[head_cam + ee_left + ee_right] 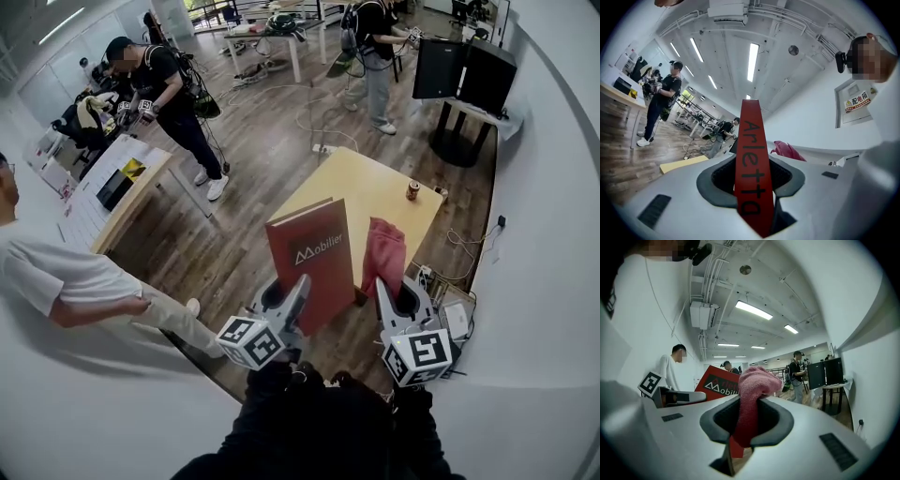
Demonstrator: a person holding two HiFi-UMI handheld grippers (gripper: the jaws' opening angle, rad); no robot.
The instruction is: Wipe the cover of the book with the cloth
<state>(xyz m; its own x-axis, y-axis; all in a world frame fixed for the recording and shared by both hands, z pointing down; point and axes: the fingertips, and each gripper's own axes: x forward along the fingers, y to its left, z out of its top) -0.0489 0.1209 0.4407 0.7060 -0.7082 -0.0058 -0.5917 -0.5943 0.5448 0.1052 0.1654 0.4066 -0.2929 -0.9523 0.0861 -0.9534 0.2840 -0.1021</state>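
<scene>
The left gripper (292, 292), near 6 o'clock in the head view, points up and away from the person, its 2 jaws clenched on the lower edge of the red book (312, 255). The book stands upright with a slight tilt. Its front cover faces the head camera and bears white "Mobilier" lettering, and in the left gripper view the spine reads "Arletta" in black. At the book's 3 o'clock, just beside it, the right gripper (392, 292) points up likewise, its jaws pinched on a pink cloth (382, 251) that bunches above them. Book and cloth seem held clear of the wooden table (370, 192) at 12 o'clock, though that is hard to judge.
</scene>
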